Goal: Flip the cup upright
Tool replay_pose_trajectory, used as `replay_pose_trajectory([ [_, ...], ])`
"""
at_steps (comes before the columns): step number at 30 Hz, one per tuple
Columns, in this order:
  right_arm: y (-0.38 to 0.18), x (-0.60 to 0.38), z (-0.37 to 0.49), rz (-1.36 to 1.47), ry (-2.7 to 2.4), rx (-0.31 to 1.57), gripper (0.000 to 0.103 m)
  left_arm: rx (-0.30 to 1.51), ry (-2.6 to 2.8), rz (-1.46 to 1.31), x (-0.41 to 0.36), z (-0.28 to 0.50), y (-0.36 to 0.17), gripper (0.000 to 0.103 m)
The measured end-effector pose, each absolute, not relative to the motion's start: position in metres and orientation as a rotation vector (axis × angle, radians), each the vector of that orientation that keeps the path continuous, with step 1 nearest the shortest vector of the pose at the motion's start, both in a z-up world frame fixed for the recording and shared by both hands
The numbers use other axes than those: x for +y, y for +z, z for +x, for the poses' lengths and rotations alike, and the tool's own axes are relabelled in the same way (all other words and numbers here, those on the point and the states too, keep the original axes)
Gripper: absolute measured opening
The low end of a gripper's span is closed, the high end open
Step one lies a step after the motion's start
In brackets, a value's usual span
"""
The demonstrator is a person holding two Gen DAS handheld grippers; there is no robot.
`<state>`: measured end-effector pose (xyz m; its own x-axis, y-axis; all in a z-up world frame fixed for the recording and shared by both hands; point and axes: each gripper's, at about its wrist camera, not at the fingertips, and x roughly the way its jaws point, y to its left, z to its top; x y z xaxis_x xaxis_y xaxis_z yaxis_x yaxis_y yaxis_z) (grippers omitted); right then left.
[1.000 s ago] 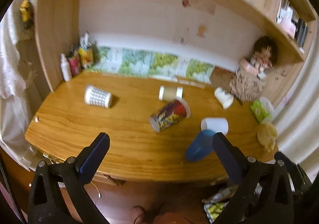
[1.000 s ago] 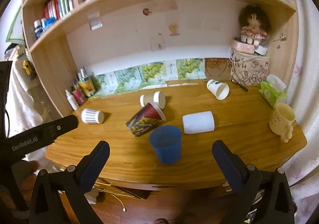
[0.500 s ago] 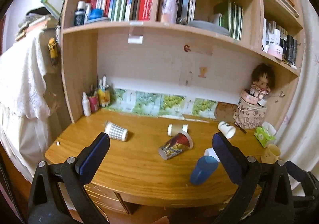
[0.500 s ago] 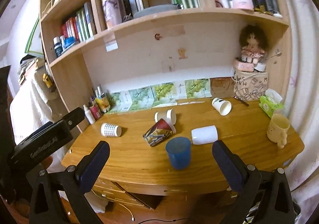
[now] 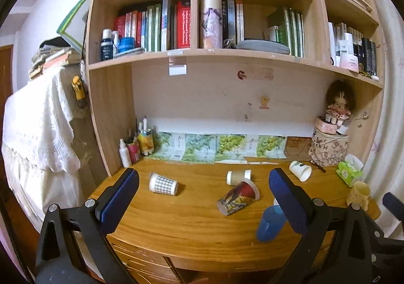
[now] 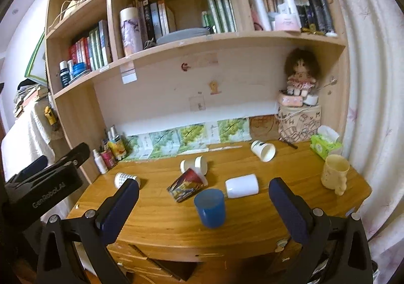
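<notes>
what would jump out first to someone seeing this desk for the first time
Paper cups lie tipped over across the wooden desk, the colourful printed cup near the middle, while a blue cup stands upright at the front edge. At the back right, a curly-haired doll sits on a patterned box.

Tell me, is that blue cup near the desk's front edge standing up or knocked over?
Upright. The blue cup stands on its base on the desk with its open mouth facing up.

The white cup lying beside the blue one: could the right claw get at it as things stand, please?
Probably yes. The white cup lies on its side on bare desk, and the right claw is open and back from the edge; only the upright blue cup stands close at its left.
</notes>
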<state>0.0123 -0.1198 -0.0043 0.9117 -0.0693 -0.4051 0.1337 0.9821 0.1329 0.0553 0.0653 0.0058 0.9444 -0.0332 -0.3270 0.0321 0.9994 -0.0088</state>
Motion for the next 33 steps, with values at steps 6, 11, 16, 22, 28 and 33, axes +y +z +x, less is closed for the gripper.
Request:
replay_pose_trajectory([
  [6,0.000,-0.112,0.010,0.120,-0.091,0.375,0.103,0.316,-0.029,-0.005,0.067,0.053,0.008,0.103],
  [11,0.000,-0.109,0.012,0.114,-0.077,0.382,0.103,0.308,-0.050,-0.011,0.068,0.053,0.009,0.103],
  [16,-0.002,-0.109,0.014,0.112,-0.074,0.400,0.103,0.308,-0.061,-0.009,0.067,0.053,0.009,0.103],
  [22,-0.004,-0.108,0.015,0.118,-0.068,0.420,0.103,0.320,-0.058,-0.011,0.068,0.053,0.007,0.103],
  [28,-0.007,-0.106,0.016,0.121,-0.067,0.441,0.103,0.351,-0.068,-0.012,0.070,0.056,0.001,0.103],
  [33,-0.010,-0.106,0.019,0.128,-0.071,0.460,0.103,0.359,-0.073,-0.008,0.070,0.057,0.000,0.103],
])
